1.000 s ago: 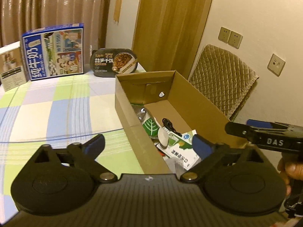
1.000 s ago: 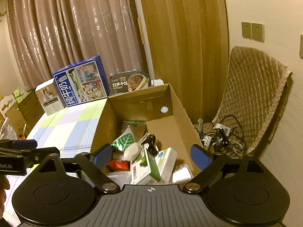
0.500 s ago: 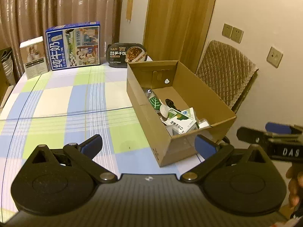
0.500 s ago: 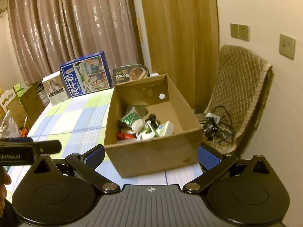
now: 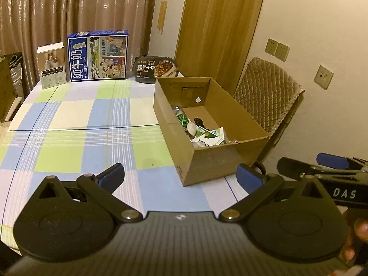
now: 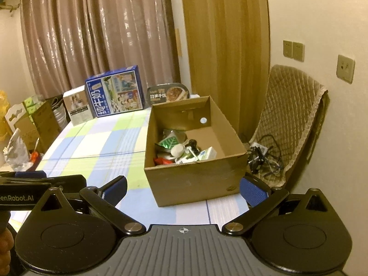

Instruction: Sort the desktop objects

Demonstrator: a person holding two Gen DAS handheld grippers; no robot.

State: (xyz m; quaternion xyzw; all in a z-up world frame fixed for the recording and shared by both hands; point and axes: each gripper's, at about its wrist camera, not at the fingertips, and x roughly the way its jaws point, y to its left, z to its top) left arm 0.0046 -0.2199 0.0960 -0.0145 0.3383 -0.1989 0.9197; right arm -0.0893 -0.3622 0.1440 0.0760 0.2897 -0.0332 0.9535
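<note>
An open cardboard box [image 5: 214, 163] [image 6: 195, 179] stands at the right side of the checked tablecloth [image 5: 76, 138] [image 6: 96, 138]. Inside it lie several small items: a green-and-white carton [image 6: 195, 155], a green leaf-print packet [image 6: 169, 141], a white round object [image 6: 178, 149], a black cable and a red packet. My left gripper [image 5: 180, 177] hangs open over the cloth, in front of the box, with nothing between its fingers. My right gripper [image 6: 184, 189] is open too, empty, facing the box's near wall. Each gripper shows at the edge of the other's view.
Along the table's far edge stand a blue milk carton box [image 5: 97, 58], a small white box [image 5: 51, 65] and a black ready-meal tray [image 5: 156, 69]. A quilted chair [image 6: 292, 119] with tangled cables on it stands right of the table. Bags and cartons sit on the left.
Both grippers have drawn back from above the box, which now appears smaller and whole. The right gripper's fingers stand slightly wider apart than a second ago.
</note>
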